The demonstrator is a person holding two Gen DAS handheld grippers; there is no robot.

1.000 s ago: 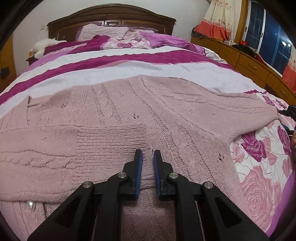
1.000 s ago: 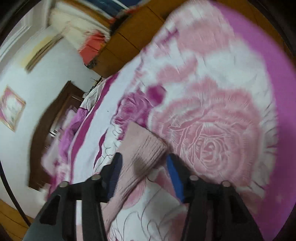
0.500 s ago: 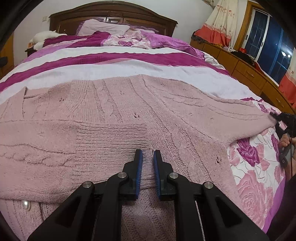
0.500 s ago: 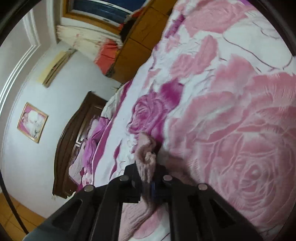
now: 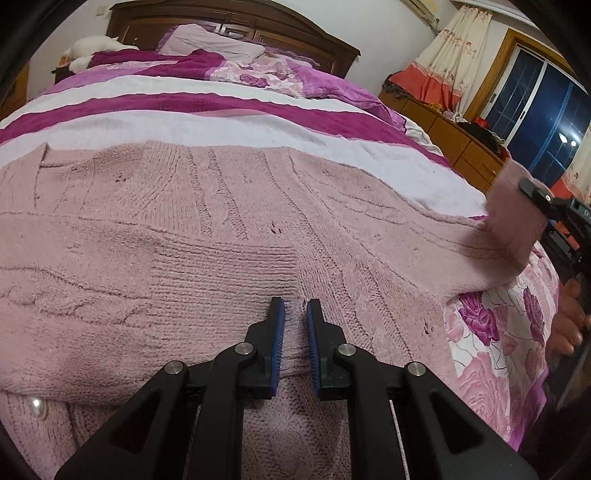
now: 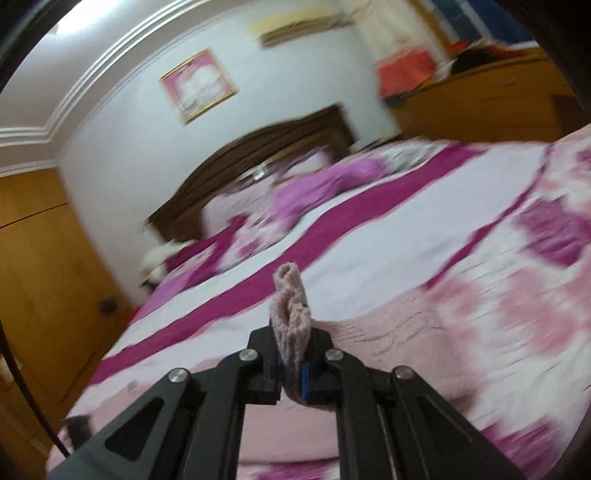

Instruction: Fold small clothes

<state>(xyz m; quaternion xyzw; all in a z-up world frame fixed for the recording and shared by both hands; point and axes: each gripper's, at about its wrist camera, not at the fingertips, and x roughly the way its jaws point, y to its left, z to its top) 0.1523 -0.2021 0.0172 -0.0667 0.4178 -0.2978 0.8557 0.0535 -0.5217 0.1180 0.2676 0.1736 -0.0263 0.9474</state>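
A pink cable-knit sweater (image 5: 221,221) lies spread flat across the bed, its left sleeve folded over the chest. My left gripper (image 5: 295,306) is shut, its blue pads resting low on the sweater's middle near the hem; no fabric is clearly pinched between them. My right gripper (image 6: 291,336) is shut on the right sleeve's cuff (image 6: 290,295), which sticks up bunched between the pads. In the left wrist view the right gripper (image 5: 535,192) holds that sleeve end lifted off the bed at the right edge, with a person's hand (image 5: 569,325) below it.
The bed has a floral and purple-striped cover (image 5: 491,332), pillows and a dark wooden headboard (image 5: 236,18). A low wooden cabinet (image 5: 461,147) and a curtained window run along the right side. A pearl button (image 5: 37,406) shows at the sweater's lower left.
My right gripper went from open around the cuff to shut on it, then lifted it off the bed and rolled as it swung toward the sweater. The left gripper stayed in place.
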